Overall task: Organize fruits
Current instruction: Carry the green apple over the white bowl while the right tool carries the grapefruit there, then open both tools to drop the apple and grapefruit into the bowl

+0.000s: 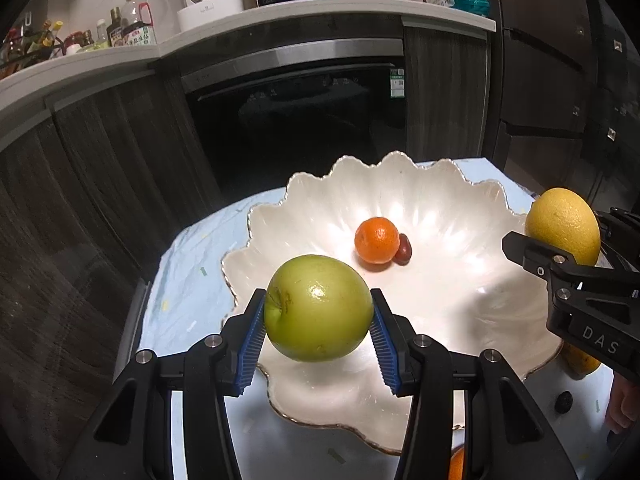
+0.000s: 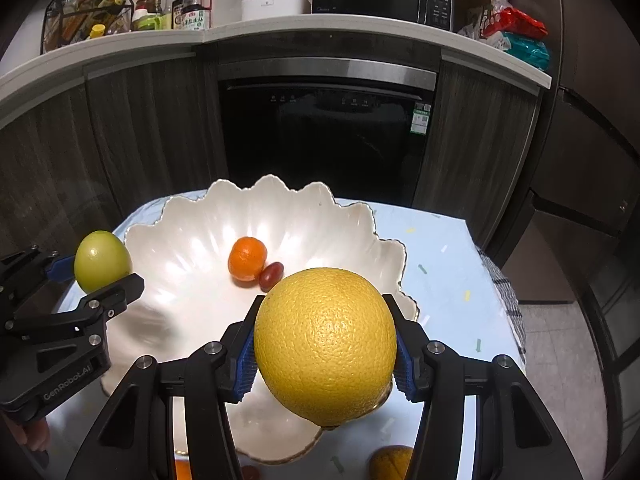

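A white scalloped bowl (image 1: pixel 440 200) (image 2: pixel 192 300) stands on the light blue tablecloth and holds a small orange tangerine (image 1: pixel 377 240) (image 2: pixel 247 259) with a dark red grape (image 1: pixel 404 249) (image 2: pixel 271 276) touching it. My left gripper (image 1: pixel 319 312) (image 2: pixel 100 280) is shut on a green apple (image 1: pixel 319 307) (image 2: pixel 102 260), held above the bowl's near left rim. My right gripper (image 2: pixel 325 344) (image 1: pixel 560 248) is shut on a large yellow citrus fruit (image 2: pixel 325 344) (image 1: pixel 562 224), held over the bowl's near right rim.
On the cloth near the bowl's right side lie a yellow-orange fruit (image 1: pixel 580 362) (image 2: pixel 390 462), a small dark fruit (image 1: pixel 563 402) and an orange fruit (image 1: pixel 456 464) partly hidden by my fingers. Dark cabinets and a built-in dishwasher (image 2: pixel 328 136) stand behind the table.
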